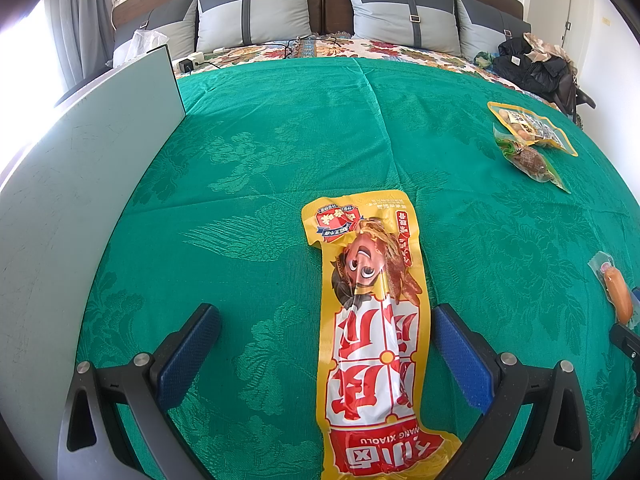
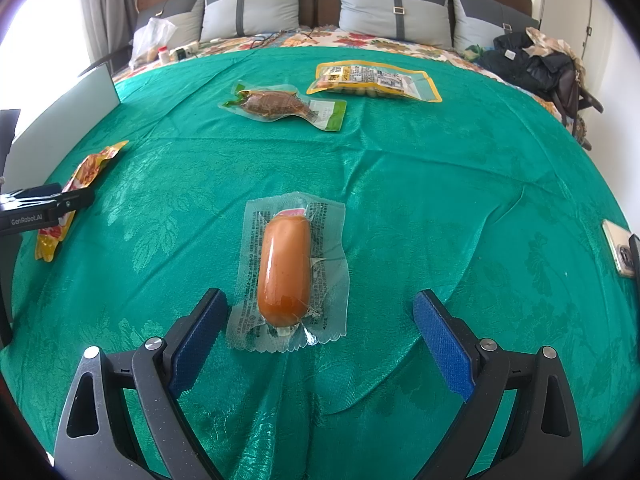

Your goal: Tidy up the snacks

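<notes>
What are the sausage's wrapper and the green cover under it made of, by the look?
Sausage wrapper: clear, glossy plastic film, probably vacuum-sealed; it shows glare, printed text and crimped edges. Green cover: woven cloth with a slight sheen, likely jacquard; raised floral pattern, folds and creases.

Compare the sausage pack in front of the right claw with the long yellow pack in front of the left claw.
The sausage pack is clear, showing one orange sausage; the yellow pack is printed in red with a cartoon face. The sausage pack is short and wide; the yellow pack is long and narrow. Both lie flat on the green cloth, between open claws.
</notes>
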